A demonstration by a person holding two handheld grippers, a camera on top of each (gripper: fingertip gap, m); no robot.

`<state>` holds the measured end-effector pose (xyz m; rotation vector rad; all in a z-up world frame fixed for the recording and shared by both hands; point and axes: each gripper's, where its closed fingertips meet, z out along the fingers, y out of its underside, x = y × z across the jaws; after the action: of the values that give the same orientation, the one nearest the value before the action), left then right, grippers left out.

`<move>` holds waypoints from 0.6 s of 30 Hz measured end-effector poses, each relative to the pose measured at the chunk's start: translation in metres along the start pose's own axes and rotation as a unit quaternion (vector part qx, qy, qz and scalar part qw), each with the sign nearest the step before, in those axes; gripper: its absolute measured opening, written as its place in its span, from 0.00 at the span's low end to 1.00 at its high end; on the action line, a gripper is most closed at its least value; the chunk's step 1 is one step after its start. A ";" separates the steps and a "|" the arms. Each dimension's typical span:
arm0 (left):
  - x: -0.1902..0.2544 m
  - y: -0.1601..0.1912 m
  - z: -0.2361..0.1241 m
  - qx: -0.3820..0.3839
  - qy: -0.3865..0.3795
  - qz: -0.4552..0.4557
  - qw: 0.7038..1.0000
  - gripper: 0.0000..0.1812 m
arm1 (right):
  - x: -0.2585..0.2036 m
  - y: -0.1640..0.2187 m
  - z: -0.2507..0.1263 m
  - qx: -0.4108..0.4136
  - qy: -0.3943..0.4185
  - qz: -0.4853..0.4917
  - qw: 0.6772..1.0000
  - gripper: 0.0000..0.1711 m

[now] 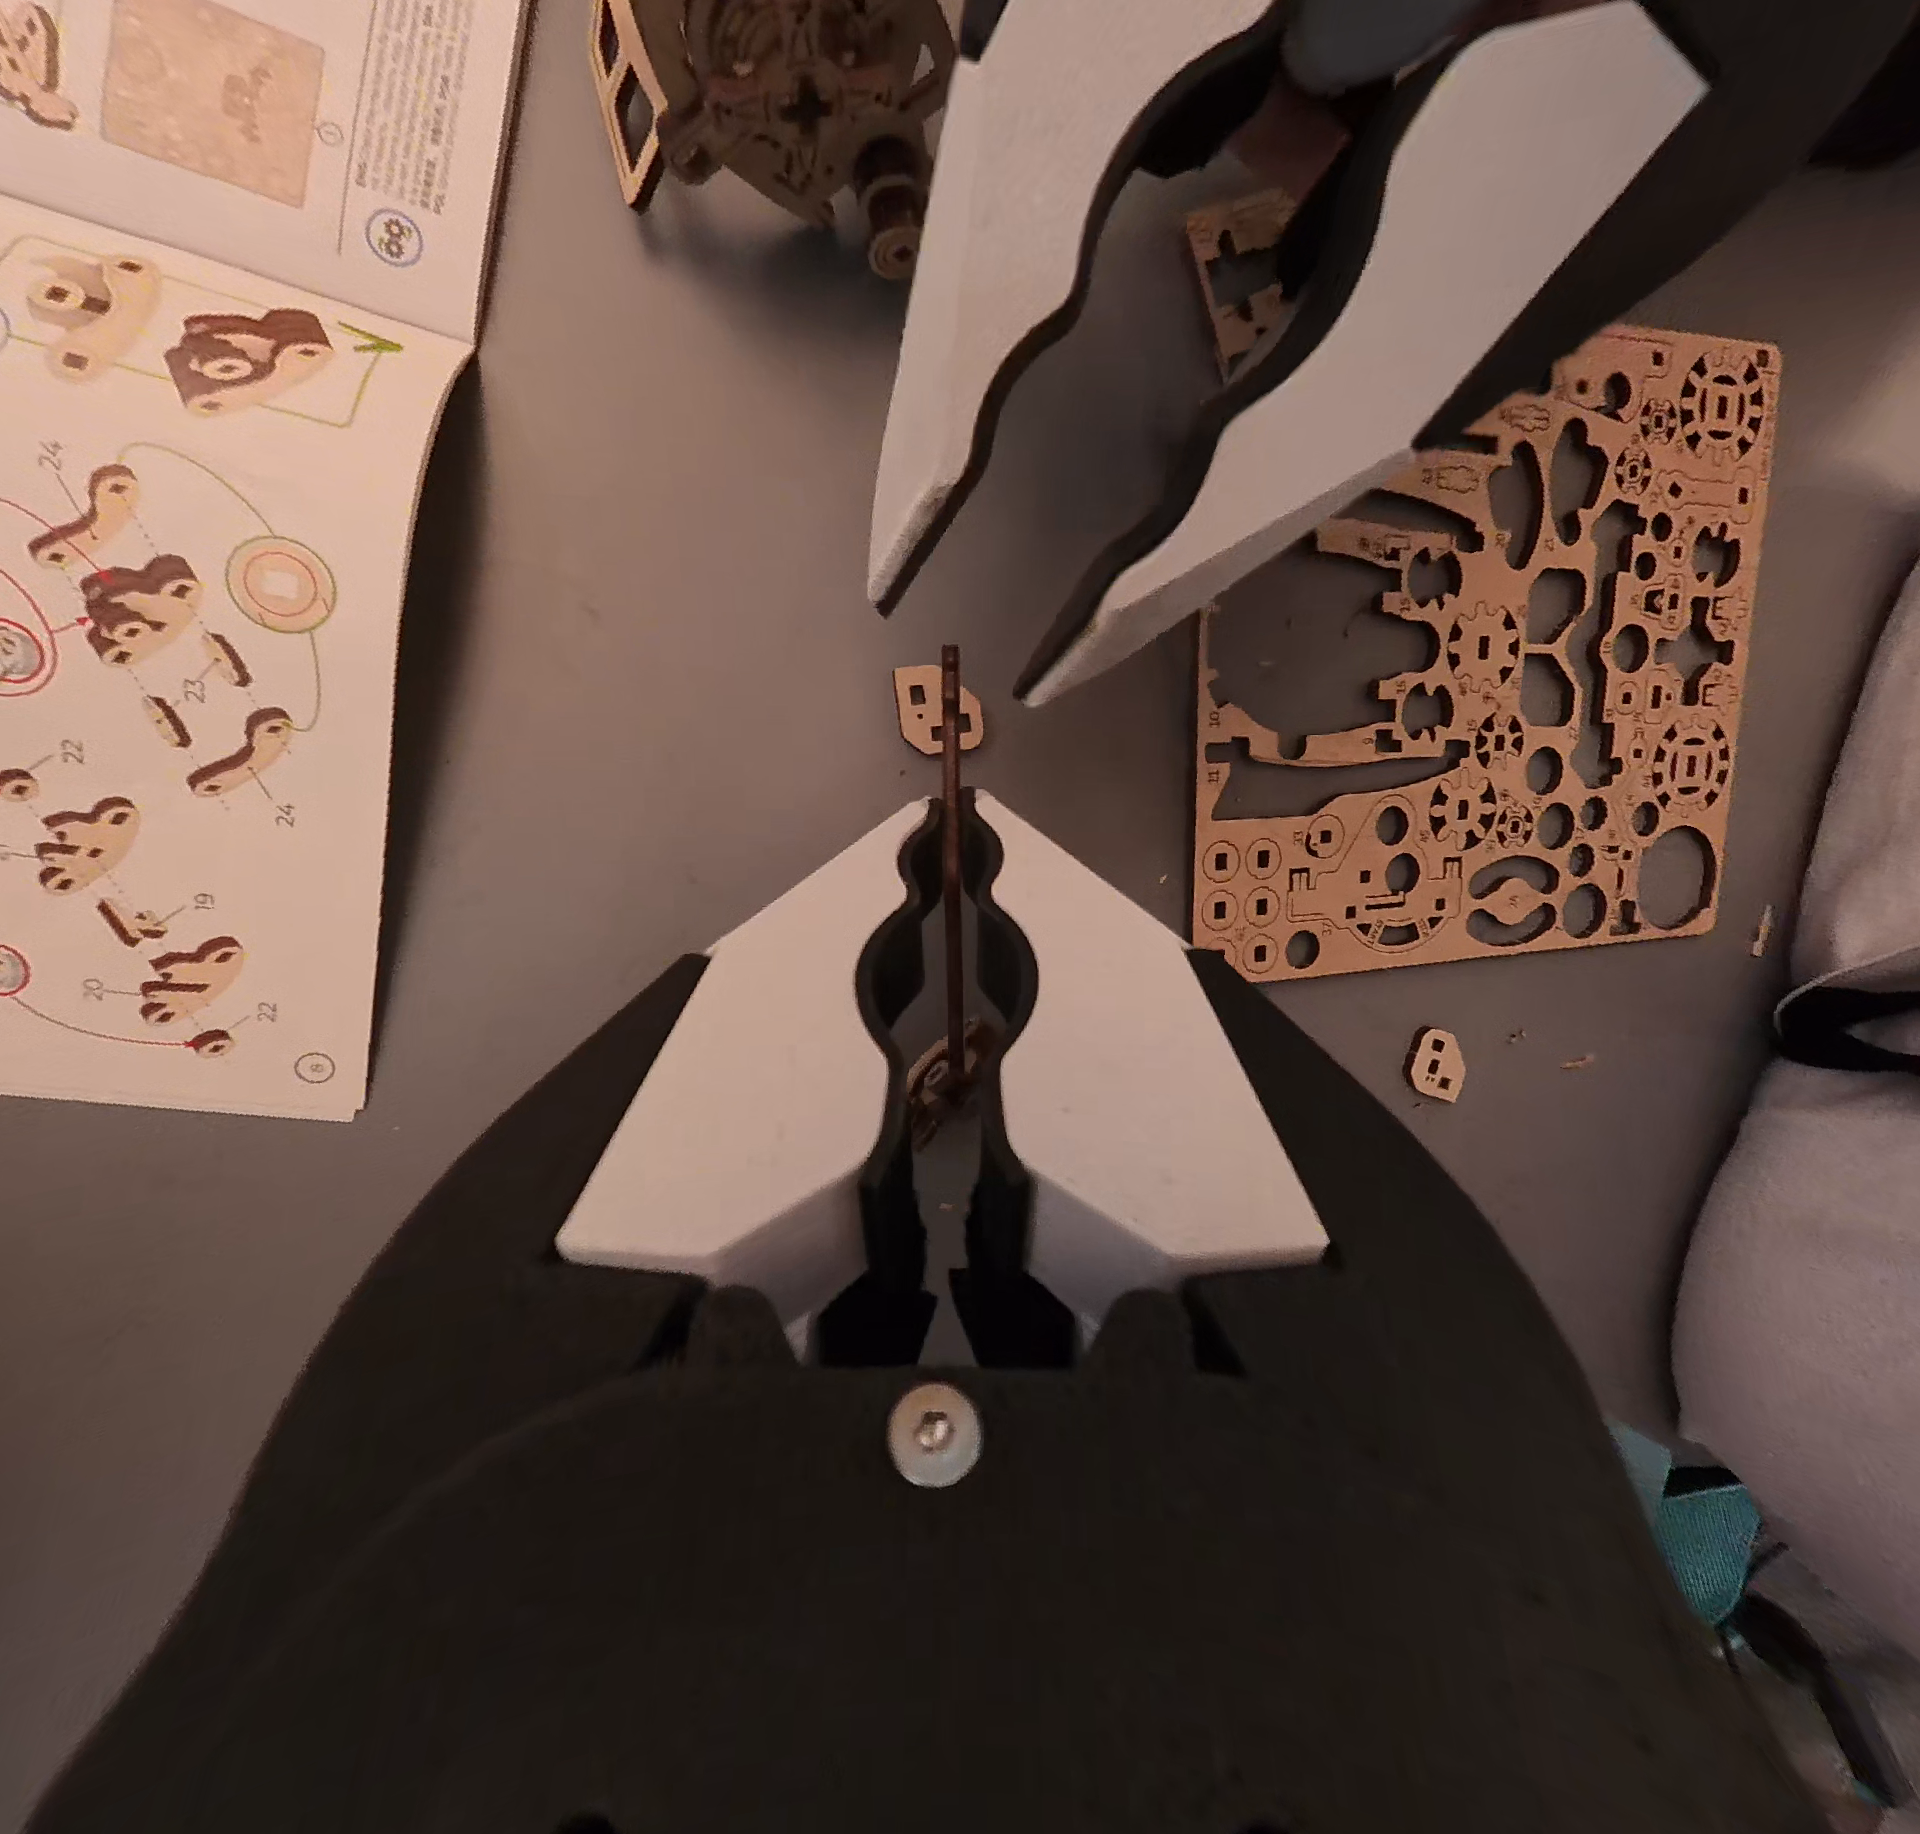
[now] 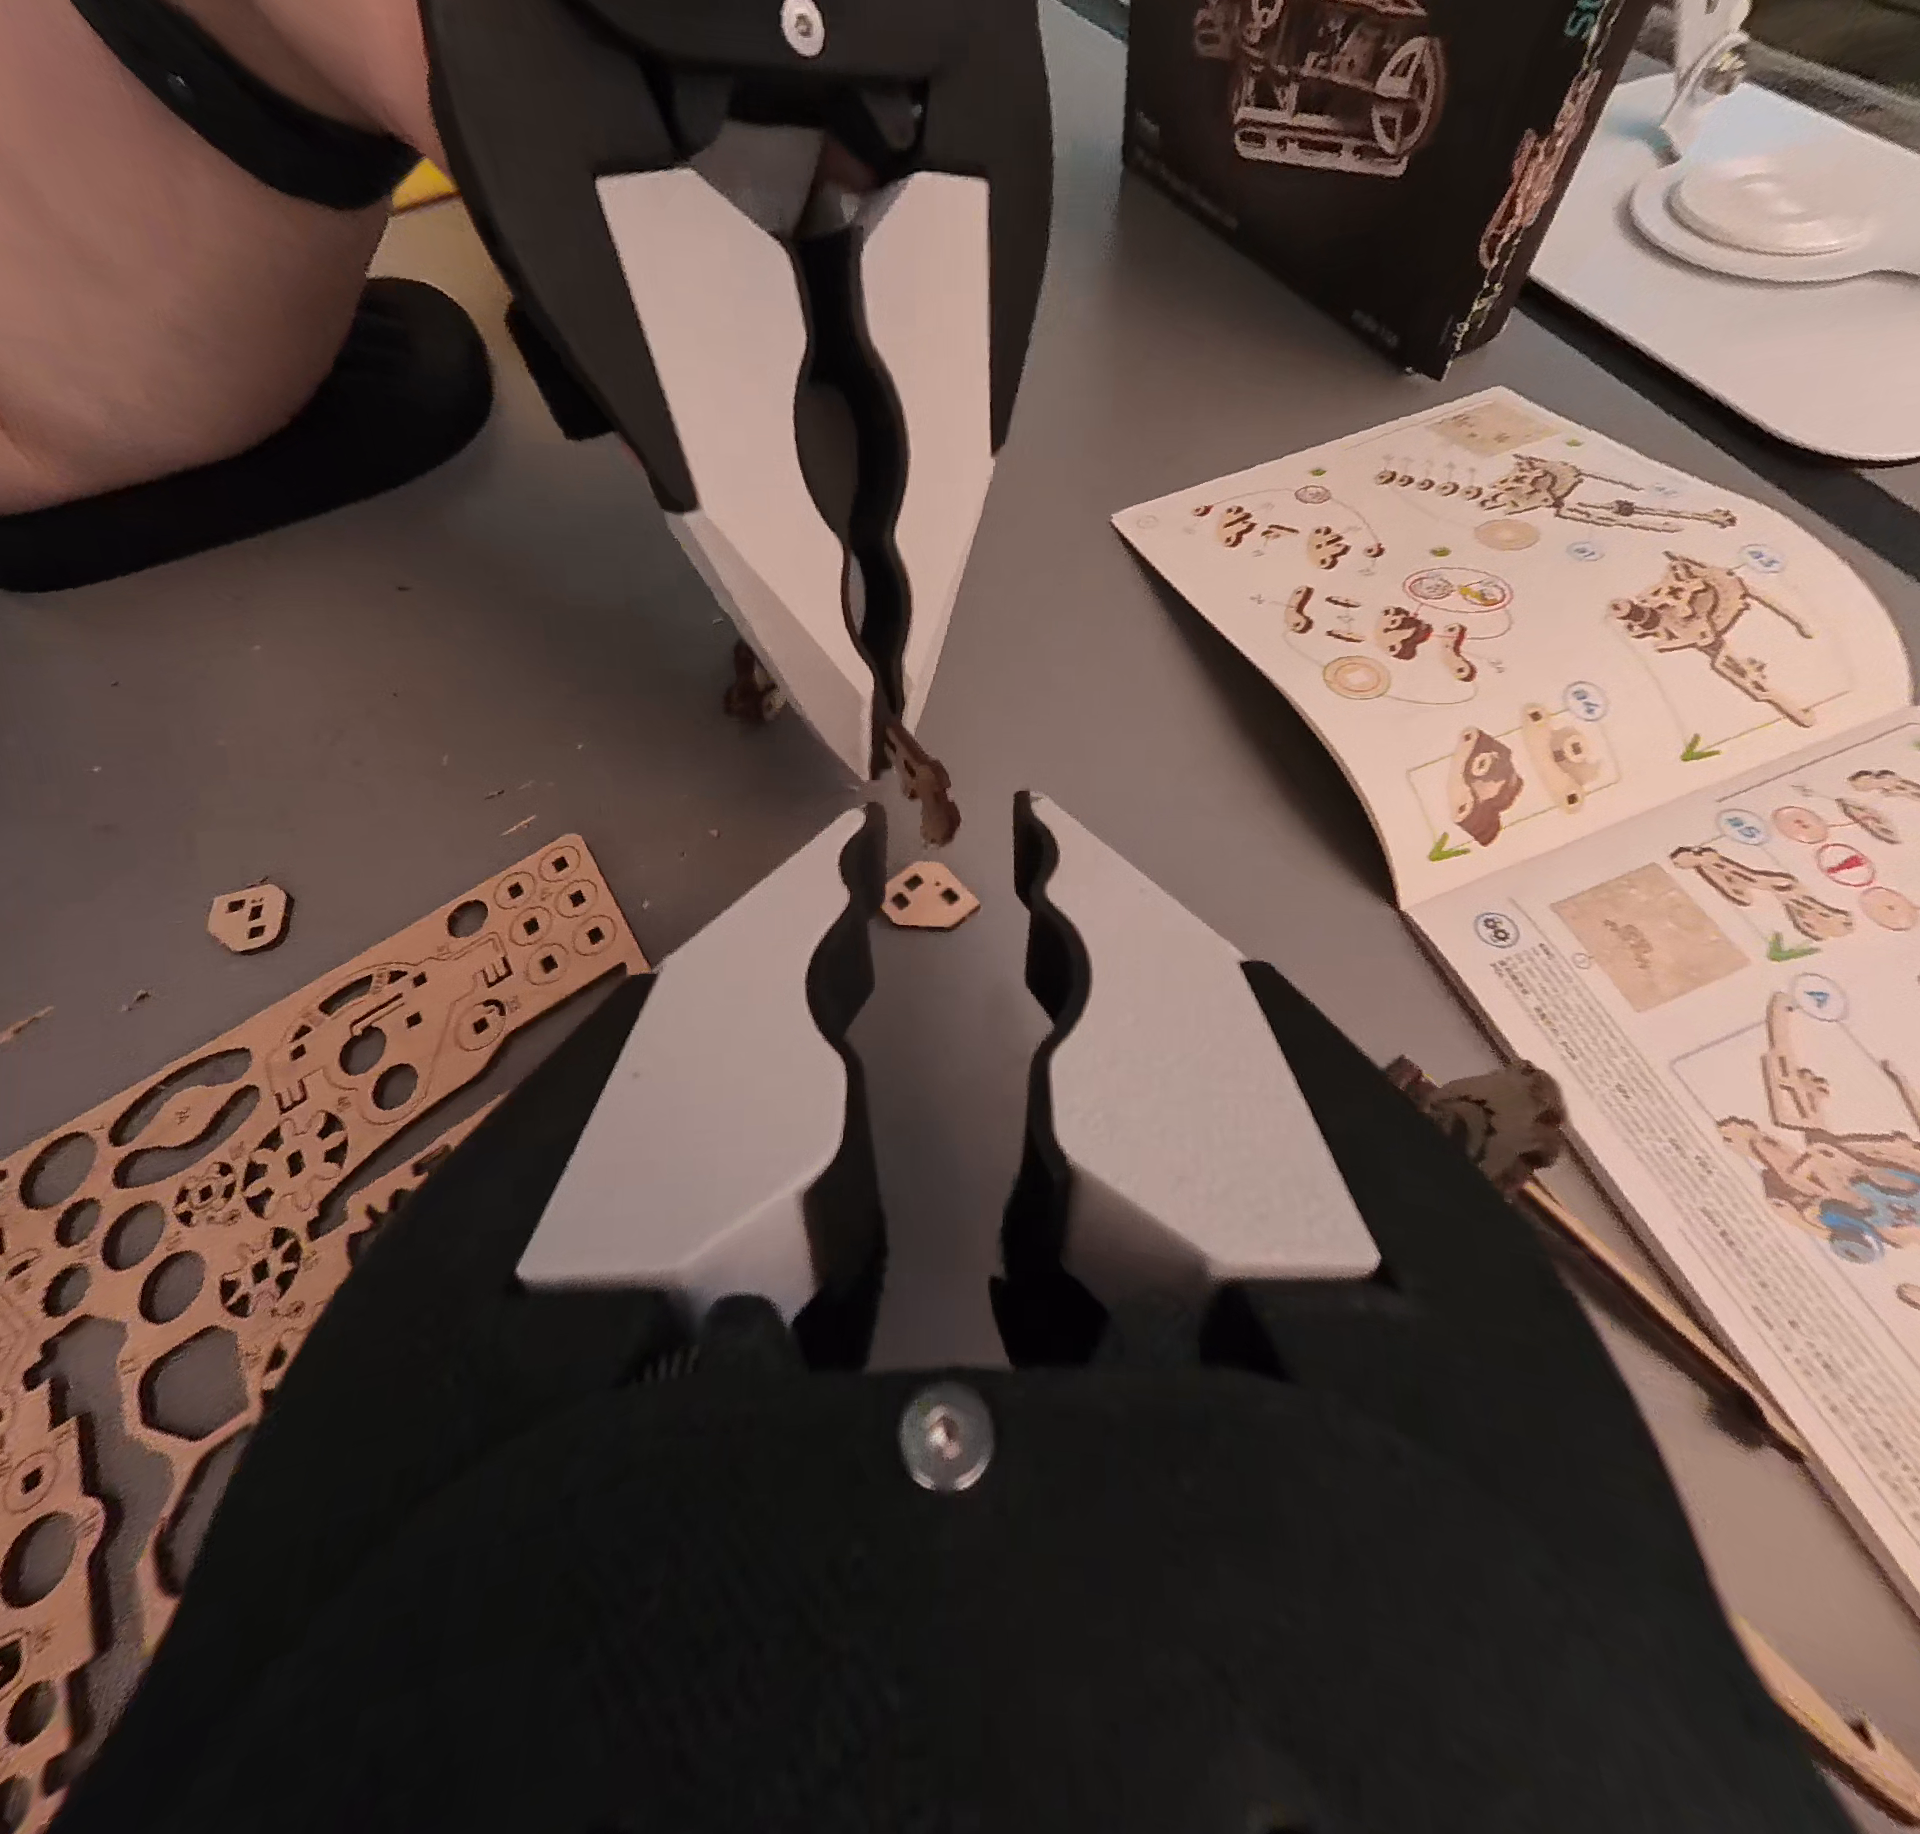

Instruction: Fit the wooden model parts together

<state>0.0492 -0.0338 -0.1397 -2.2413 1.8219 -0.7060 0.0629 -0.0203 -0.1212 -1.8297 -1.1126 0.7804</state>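
Observation:
My left gripper [image 1: 951,805] is shut on a thin flat wooden part [image 1: 951,735], held edge-on and sticking out past its tips. It also shows in the right wrist view [image 2: 883,756], where the part [image 2: 928,797] hangs from its tips. A small wooden piece with square holes [image 1: 920,709] lies flat on the grey table just beyond it, and shows in the right wrist view [image 2: 928,899] too. My right gripper [image 2: 940,816] is open and empty, its tips either side of that piece. In the left wrist view it [image 1: 951,646] comes in from the top.
A punched-out wooden sheet [image 1: 1486,662] lies to the right, also in the right wrist view [image 2: 270,1109]. Another small piece [image 1: 1437,1062] lies near it. An open instruction booklet [image 1: 208,537] is at the left. A partly built wooden model [image 1: 769,80] and a dark box [image 2: 1382,122] stand nearby. The tips of both grippers are at nearly the same place. Left tips and right tips are each some 15 cm from the small piece [image 1: 1437,1062]. Seen from the right wrist view [image 2: 254,915] as well.

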 end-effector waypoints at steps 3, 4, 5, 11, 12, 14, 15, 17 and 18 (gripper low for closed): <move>0.000 0.001 -0.005 -0.001 -0.006 0.007 1.000 0.00 | 0.001 -0.004 -0.003 0.014 -0.010 0.013 1.000 0.13; -0.001 0.001 -0.006 0.000 -0.008 0.006 1.000 0.00 | 0.003 -0.006 -0.005 0.020 -0.006 0.013 1.000 0.13; -0.001 0.001 -0.007 0.001 -0.009 0.004 1.000 0.00 | 0.006 -0.006 -0.006 0.021 0.002 0.009 1.000 0.12; -0.002 -0.002 -0.007 0.009 -0.011 0.004 1.000 0.00 | 0.005 -0.003 -0.005 0.011 0.007 -0.007 1.000 0.10; -0.001 -0.002 -0.006 0.008 -0.010 0.005 1.000 0.00 | 0.004 -0.003 -0.005 0.011 0.004 -0.007 1.000 0.10; -0.001 -0.002 -0.005 0.007 -0.009 0.006 1.000 0.00 | 0.004 -0.003 -0.005 0.013 0.000 -0.002 1.000 0.10; 0.000 -0.002 -0.005 0.007 -0.009 0.007 1.000 0.00 | 0.004 -0.004 -0.005 0.015 -0.003 0.002 1.000 0.10; 0.000 -0.003 -0.005 0.008 -0.010 0.010 1.000 0.00 | 0.001 -0.005 -0.005 0.020 -0.017 0.012 1.000 0.10; 0.001 -0.003 -0.005 0.009 -0.011 0.012 1.000 0.00 | 0.000 -0.005 -0.005 0.022 -0.022 0.018 0.999 0.10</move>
<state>0.0497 -0.0328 -0.1335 -2.2041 1.8217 -0.6890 0.0649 -0.0204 -0.1147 -1.8083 -1.0852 0.8634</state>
